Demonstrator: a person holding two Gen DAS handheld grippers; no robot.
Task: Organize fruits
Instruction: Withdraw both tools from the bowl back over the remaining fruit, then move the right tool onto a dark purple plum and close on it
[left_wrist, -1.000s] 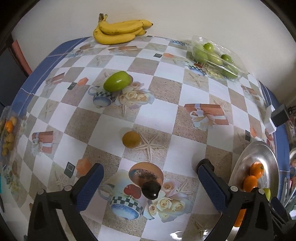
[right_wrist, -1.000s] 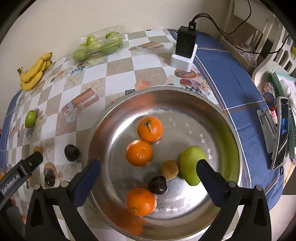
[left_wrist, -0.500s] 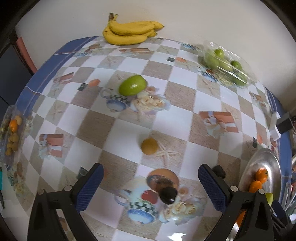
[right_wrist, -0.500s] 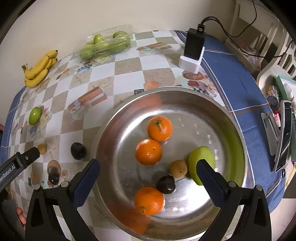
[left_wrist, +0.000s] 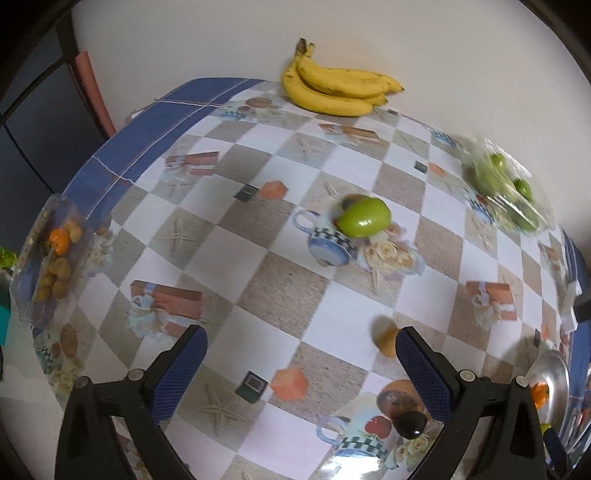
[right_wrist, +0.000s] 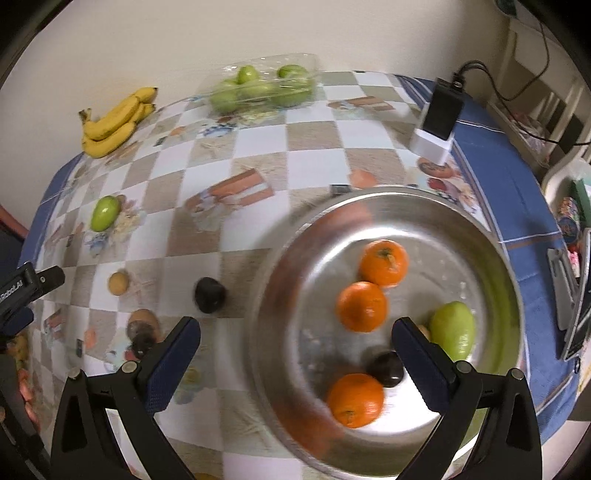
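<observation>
While the left hand-held gripper (left_wrist: 299, 363) has swung leftward across the checkered table (left_wrist: 280, 280) over the last second, its jaws wide apart and empty, the loose green pear-shaped fruit (left_wrist: 364, 221) has drifted toward the middle of its view. That suggests this fruit is the next pick. The right hand-held gripper (right_wrist: 295, 350), also spread and empty, hangs over the round steel bowl (right_wrist: 495, 258) holding three oranges (right_wrist: 362, 306).
</observation>
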